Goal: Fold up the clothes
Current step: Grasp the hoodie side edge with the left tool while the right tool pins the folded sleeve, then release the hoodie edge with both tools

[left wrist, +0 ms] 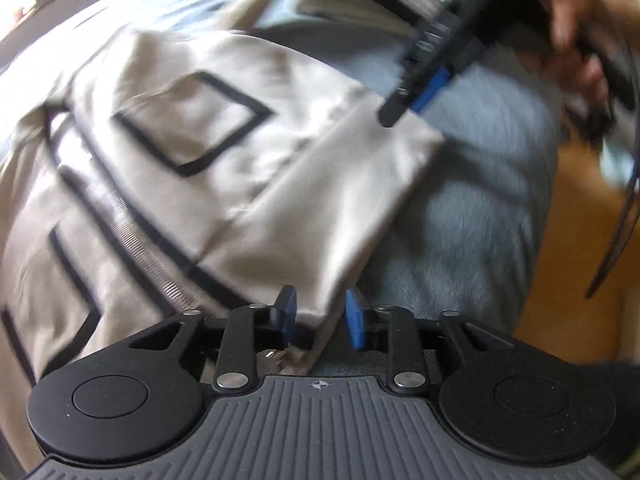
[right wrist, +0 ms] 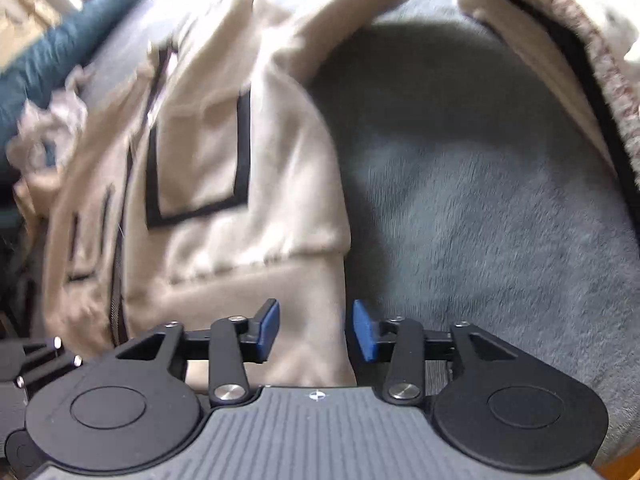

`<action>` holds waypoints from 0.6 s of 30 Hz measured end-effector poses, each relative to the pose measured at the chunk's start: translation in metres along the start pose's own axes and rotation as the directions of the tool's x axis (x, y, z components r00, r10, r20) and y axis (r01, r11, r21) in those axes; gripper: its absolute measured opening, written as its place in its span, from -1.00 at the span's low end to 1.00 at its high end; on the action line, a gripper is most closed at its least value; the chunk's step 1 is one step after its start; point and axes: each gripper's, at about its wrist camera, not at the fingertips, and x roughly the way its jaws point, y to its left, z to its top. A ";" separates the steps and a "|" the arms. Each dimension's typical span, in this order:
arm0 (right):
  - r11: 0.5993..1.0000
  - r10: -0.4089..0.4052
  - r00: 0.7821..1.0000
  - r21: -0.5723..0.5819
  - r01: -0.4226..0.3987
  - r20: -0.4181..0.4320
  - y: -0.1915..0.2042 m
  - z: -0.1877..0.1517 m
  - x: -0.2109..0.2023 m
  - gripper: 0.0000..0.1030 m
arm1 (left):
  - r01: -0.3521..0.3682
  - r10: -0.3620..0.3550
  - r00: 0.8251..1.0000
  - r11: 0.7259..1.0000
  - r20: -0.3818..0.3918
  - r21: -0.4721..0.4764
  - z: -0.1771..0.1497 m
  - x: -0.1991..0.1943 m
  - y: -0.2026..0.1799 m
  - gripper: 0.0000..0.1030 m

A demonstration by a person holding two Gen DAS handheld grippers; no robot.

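A beige jacket (left wrist: 224, 168) with black-edged pockets and a zipper lies spread on a grey-blue fuzzy blanket (left wrist: 472, 200). My left gripper (left wrist: 322, 316) is open low over the jacket's near corner; a fold of the cloth lies between its blue pads, and they do not press it. My right gripper (right wrist: 316, 328) is open too, over the jacket's (right wrist: 240, 168) hem edge, with beige cloth under the gap. In the left wrist view the right gripper's fingers (left wrist: 420, 84) show above the jacket's far corner, held by a hand (left wrist: 572, 28).
The blanket (right wrist: 480, 220) runs out to the right of the jacket. A fleecy beige piece with a dark edge (right wrist: 560, 52) lies at the top right. A teal cushion (right wrist: 60, 48) sits at the far left. Wooden floor (left wrist: 580, 240) shows beyond the blanket's edge.
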 end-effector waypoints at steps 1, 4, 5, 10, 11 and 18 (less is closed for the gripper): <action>1.000 0.009 1.000 0.025 -0.010 0.016 -0.003 0.004 0.001 0.01 | 0.006 -0.006 1.000 0.999 0.009 -0.045 0.000 -0.007 0.008 -0.43; 0.996 0.029 0.999 0.087 -0.032 0.041 -0.009 0.017 0.014 0.02 | -0.009 0.013 0.999 0.993 0.034 -0.114 0.007 -0.008 0.025 -0.42; 0.994 0.034 0.999 0.101 -0.038 0.039 -0.009 0.020 0.020 -0.02 | -0.014 0.019 0.999 0.992 0.040 -0.127 0.010 -0.005 0.029 -0.42; 0.999 -0.005 1.000 0.049 0.004 0.009 0.005 0.022 0.031 -0.68 | -0.026 0.037 0.996 0.990 0.083 -0.139 0.029 0.012 0.046 -0.42; 0.999 -0.015 1.000 0.042 0.014 0.009 0.008 0.022 0.029 -0.70 | -0.025 0.039 0.995 0.989 0.093 -0.147 0.032 0.014 0.049 -0.42; 0.998 -0.061 0.997 0.028 0.062 -0.042 0.013 0.030 0.032 -0.70 | -0.023 0.038 0.997 0.971 0.061 -0.237 0.037 0.040 0.068 -0.42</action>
